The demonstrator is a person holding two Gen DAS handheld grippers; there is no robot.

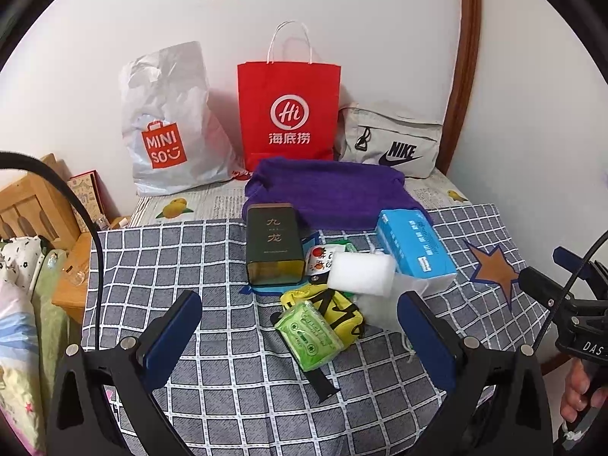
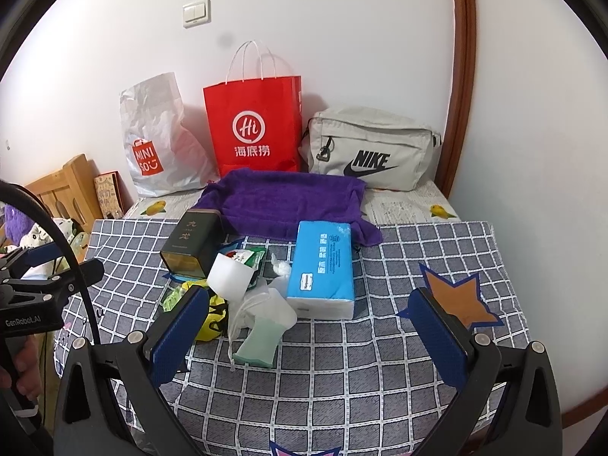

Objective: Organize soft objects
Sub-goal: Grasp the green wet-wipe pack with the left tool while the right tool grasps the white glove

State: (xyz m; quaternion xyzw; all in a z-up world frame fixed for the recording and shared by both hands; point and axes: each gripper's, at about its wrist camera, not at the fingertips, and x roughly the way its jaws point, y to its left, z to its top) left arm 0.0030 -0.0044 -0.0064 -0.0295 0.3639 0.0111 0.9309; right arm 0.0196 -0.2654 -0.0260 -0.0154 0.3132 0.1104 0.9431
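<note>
Your left claw (image 1: 300, 334) hangs spread wide, holding nothing, just above the green pack (image 1: 309, 336) that leans on the yellow pouch (image 1: 338, 309). Your right claw (image 2: 309, 332) is spread wide too, empty, over the checked cloth (image 2: 342, 380) beside the white bag (image 2: 262, 309). Behind lie the sponge (image 1: 361, 273), blue tissues (image 1: 416, 245), dark tin (image 1: 273, 247) and purple towel (image 1: 334, 193).

White plastic bag (image 1: 167, 121): MINISO
Red paper bag (image 1: 288, 110): Hi, 海底捞
Grey pouch (image 2: 370, 148): NIKE
Dark tin (image 1: 274, 245): 九龙
Left hand-held gripper (image 2: 22, 311): GenRobot.AI
Right hand-held gripper (image 1: 585, 338): DAS, rest cut off
</note>
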